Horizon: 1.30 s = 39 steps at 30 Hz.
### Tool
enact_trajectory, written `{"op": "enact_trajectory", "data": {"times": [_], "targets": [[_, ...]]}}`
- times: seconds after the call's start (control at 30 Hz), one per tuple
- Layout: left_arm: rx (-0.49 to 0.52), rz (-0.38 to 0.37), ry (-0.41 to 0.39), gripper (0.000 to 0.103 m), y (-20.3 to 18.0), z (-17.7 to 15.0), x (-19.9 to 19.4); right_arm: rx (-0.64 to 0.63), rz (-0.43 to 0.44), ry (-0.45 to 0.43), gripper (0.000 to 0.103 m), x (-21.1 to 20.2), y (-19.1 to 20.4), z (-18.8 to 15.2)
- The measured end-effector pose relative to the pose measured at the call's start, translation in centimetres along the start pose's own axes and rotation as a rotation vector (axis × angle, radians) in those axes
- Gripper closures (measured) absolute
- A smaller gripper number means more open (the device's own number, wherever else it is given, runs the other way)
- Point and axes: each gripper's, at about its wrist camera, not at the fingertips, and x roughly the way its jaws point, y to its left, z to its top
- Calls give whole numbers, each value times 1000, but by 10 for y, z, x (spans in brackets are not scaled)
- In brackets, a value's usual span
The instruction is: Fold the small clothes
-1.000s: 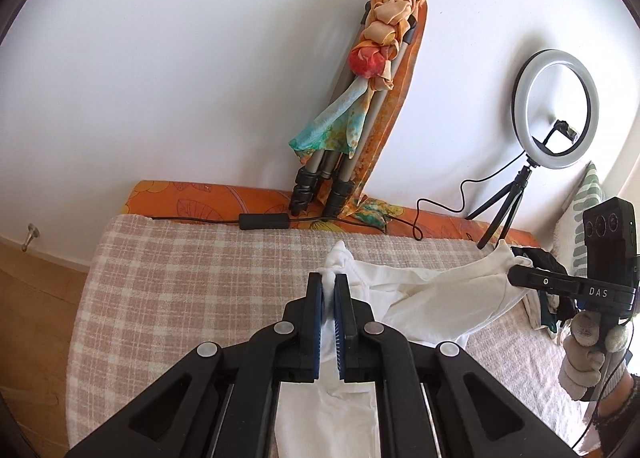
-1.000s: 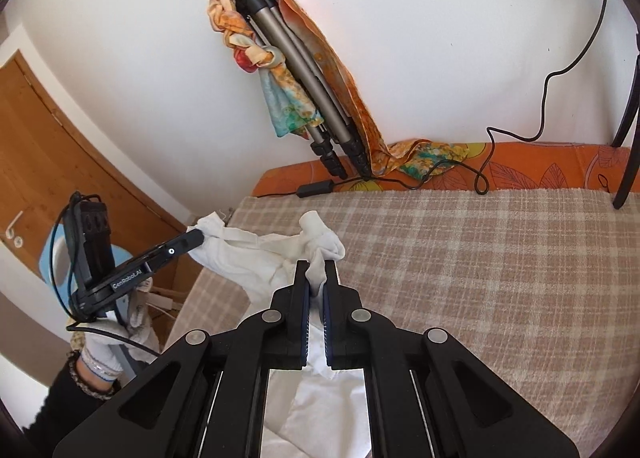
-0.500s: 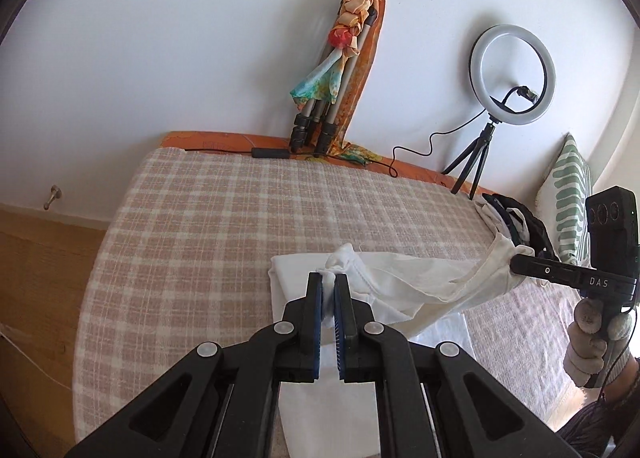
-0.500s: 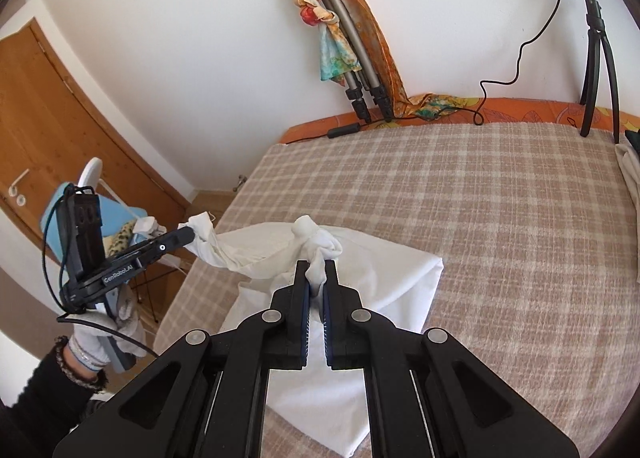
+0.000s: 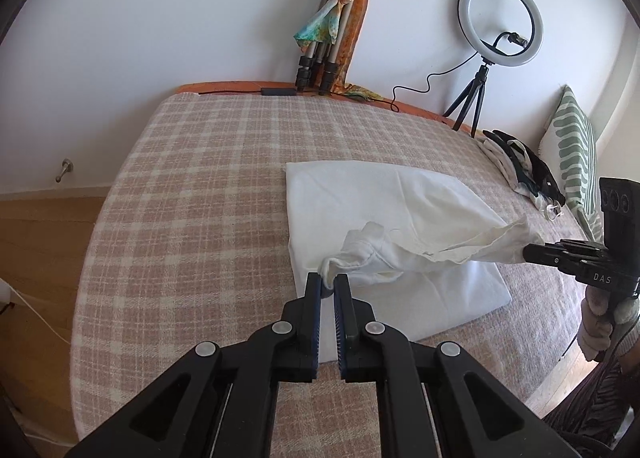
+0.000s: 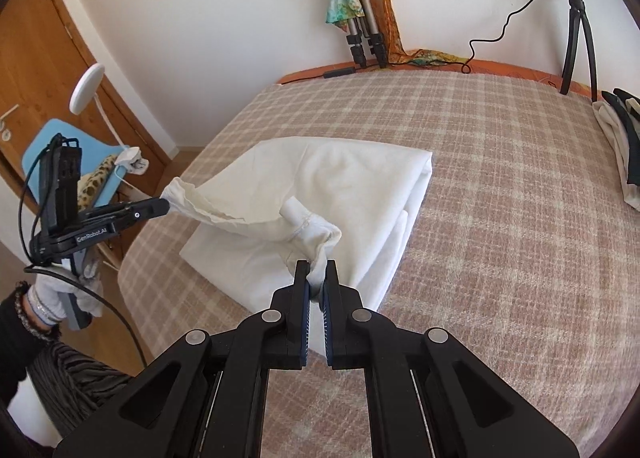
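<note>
A white garment (image 5: 384, 201) lies on the checked bed cover, its far part flat and its near edge lifted. It also shows in the right wrist view (image 6: 340, 185). My left gripper (image 5: 327, 282) is shut on one corner of the lifted edge, and shows at the left of the right wrist view (image 6: 162, 207). My right gripper (image 6: 316, 268) is shut on the other corner, and shows at the right of the left wrist view (image 5: 528, 252). The edge hangs stretched between the two grippers, just above the folded cloth.
A pile of dark and light clothes (image 5: 520, 169) lies at the right side of the bed (image 5: 200, 197), beside a green striped pillow (image 5: 576, 153). A ring light on a tripod (image 5: 500, 21) and a scarf-wrapped tripod (image 5: 332, 25) stand at the wall. A blue chair (image 6: 60, 145) stands left of the bed.
Both grippers have pulled back toward the near side of the bed and lowered, carrying the garment's edge. More of the garment now lies flat on the cover.
</note>
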Motion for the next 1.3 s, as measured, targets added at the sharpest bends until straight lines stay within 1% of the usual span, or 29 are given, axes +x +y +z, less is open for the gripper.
{"op": "enact_trajectory", "data": {"times": [0.07,0.1,0.13,0.17,0.2,0.23,0.27,0.3,0.37,0.43,0.5,0.6,0.67,0.7,0.73,0.77,0.8,0.83,0.9,1.07,1.13,1.2,1.27,1.3], "targets": [[-28,-6,11,96,6,-7,-7,-49,-29,17,97,-1,5,-8],[-57,-14,16,90,10,-11,-11,-65,-37,31,97,-1,6,-12],[-90,-25,14,87,14,-13,-16,-68,-37,45,97,-2,6,-16],[-120,-34,11,86,19,-16,-20,-62,-27,51,96,-3,4,-19],[-151,-37,9,82,24,-17,-22,-50,-19,58,92,-5,1,-22],[-181,-42,9,75,29,-18,-23,-29,-17,60,90,-5,-2,-23],[-213,-52,13,72,34,-18,-22,0,-13,56,83,-6,-7,-24],[-246,-54,20,71,39,-18,-20,41,1,53,77,-7,-12,-24],[-320,-59,30,67,48,-18,-14,140,71,50,76,-6,-25,-24],[-382,-90,59,63,55,-19,-3,247,138,57,76,-3,-38,-23],[-405,-96,89,63,57,-19,9,324,178,72,76,3,-49,-24],[-413,-93,119,61,58,-19,23,384,205,98,75,13,-58,-27],[-425,-103,131,62,59,-19,30,402,224,115,75,19,-59,-30],[-429,-108,136,69,59,-19,33,404,226,123,75,22,-59,-31],[-430,-114,138,78,58,-18,34,404,223,124,75,24,-57,-32],[-422,-118,141,83,57,-17,36,403,227,129,78,26,-57,-33],[-408,-111,142,95,54,-15,36,404,239,130,87,28,-55,-33],[-389,-102,138,103,51,-13,36,405,247,129,92,28,-55,-33],[-357,-86,121,103,44,-10,32,394,235,117,97,26,-52,-31],[-310,-85,77,103,32,-4,10,389,250,90,99,13,-51,-24],[-295,-71,82,103,31,-6,11,373,244,84,99,9,-51,-22],[-319,-67,98,103,36,-11,17,378,238,98,99,12,-53,-24],[-354,-81,118,103,43,-14,22,361,210,125,99,18,-53,-27],[-366,-79,119,103,45,-14,22,343,186,146,97,23,-49,-27]]}}
